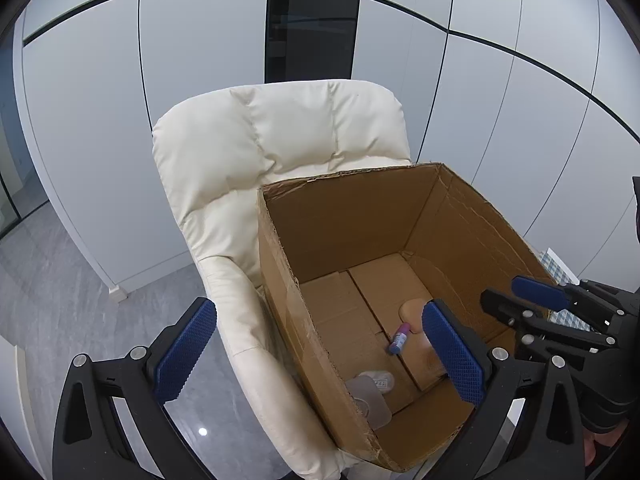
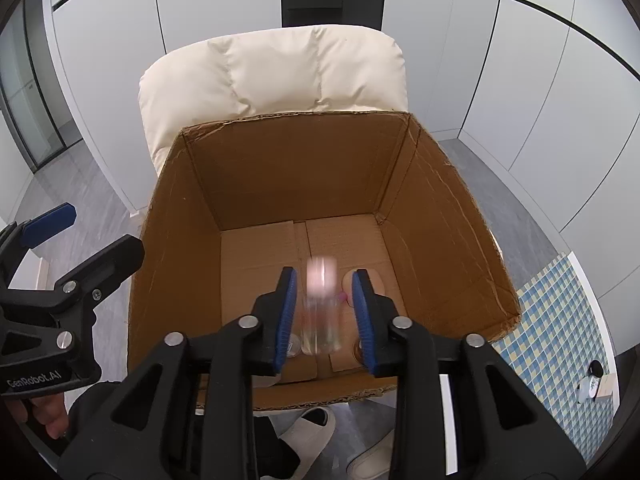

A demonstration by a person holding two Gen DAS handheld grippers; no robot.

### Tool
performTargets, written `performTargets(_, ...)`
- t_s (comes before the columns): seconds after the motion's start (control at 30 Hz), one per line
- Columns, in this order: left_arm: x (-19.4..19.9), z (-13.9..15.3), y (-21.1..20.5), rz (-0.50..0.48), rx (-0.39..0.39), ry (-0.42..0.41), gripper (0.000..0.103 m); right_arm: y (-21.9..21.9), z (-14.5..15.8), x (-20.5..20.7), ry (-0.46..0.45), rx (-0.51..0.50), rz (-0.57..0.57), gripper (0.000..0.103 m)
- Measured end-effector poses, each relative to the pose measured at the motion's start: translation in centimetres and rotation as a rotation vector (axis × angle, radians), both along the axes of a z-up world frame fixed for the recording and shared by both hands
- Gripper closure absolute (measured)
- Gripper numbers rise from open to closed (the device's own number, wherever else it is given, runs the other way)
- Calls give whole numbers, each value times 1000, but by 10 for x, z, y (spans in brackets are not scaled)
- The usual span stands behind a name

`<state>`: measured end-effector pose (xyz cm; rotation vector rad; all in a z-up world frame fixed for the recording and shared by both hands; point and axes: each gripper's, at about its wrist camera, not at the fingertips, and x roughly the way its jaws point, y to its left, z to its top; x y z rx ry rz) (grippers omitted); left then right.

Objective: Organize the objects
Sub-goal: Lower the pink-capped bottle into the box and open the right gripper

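So the right gripper [image 2: 324,312] hangs over the open brown cardboard box [image 2: 192,208] that sits on the cream padded armchair [image 2: 272,76]; its blue pads [image 2: 286,312] stand a bit wider than the clear plastic bottle with the pale pink cap [image 2: 322,308] between them, and I see gaps on both sides, so I'd call it let go, not gripped; the bottle is smeared with blur, looks like it's dropping toward the box floor at 6 o'clock.

The left gripper [image 1: 320,356] is wide open and empty, straddling the box's 9 o'clock wall.

Already down there: a small tube with a purple cap and blue body [image 1: 399,340] near the middle, a flat clear blister pack [image 1: 370,394] at 7 o'clock of it, and a peach rounded thing [image 1: 412,308] at 1 o'clock, partly hidden.

Handling guess: the bottle looks light, stiff and slick; squeeze the straight body mid-height, not the cap; probably won't break from a short drop.

Writing: "GenRobot.AI" on the left gripper's body in the right wrist view; the blister pack has a small label, too tiny to read.
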<state>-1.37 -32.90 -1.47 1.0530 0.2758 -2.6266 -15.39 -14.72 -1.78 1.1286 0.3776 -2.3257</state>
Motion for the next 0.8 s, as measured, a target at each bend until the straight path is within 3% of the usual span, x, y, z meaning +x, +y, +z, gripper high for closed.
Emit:
performTargets(0.07,0,0,0,6,-7,-2,0,-1,1,1,6,2,-4,49)
performTargets(0.23,-1,-1,1,5,-13,-8,0,-2,0,0,3,6,-11,38)
performTargets(0.53,-1,-2,-1,19,-16,-8,0,3,-3,-6,28,33,-68,5)
performTargets(0.8,-2,-3,-1,24,-14,-10,0,5,-2,-9,43,38,-85,0)
